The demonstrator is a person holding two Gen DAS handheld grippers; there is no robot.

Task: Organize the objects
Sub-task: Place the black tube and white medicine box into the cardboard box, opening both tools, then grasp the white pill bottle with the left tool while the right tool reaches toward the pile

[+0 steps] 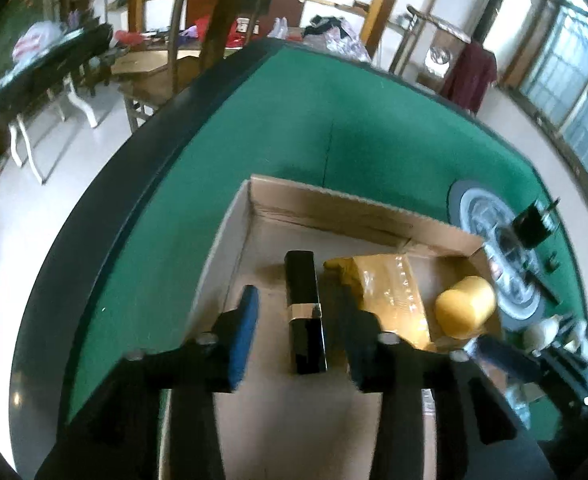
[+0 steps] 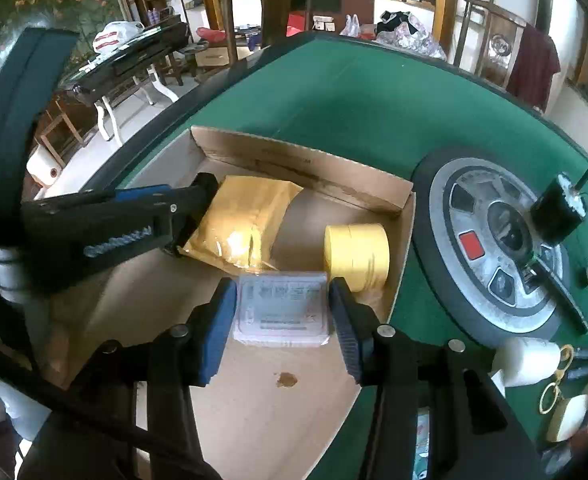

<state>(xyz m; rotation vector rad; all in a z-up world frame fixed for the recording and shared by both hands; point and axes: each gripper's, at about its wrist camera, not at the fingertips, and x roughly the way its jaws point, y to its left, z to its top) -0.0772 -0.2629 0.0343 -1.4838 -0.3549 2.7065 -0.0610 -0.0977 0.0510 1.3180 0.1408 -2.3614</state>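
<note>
Your left gripper (image 1: 294,320) has its jaws parted, clear of the black box (image 1: 305,316) lying between them on the floor of the cardboard box (image 1: 358,204). Your right gripper (image 2: 281,308) clamps a clear plastic packet (image 2: 281,309) low inside, beside the yellow tape roll (image 2: 357,255) and yellow mailer (image 2: 239,222).

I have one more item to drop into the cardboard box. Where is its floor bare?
Bare floor of the cardboard box lies near the camera, around the brown stain, and left of the black case. It is crowded at the far right corner: yellow pouch, tape roll and clear packet.
</note>
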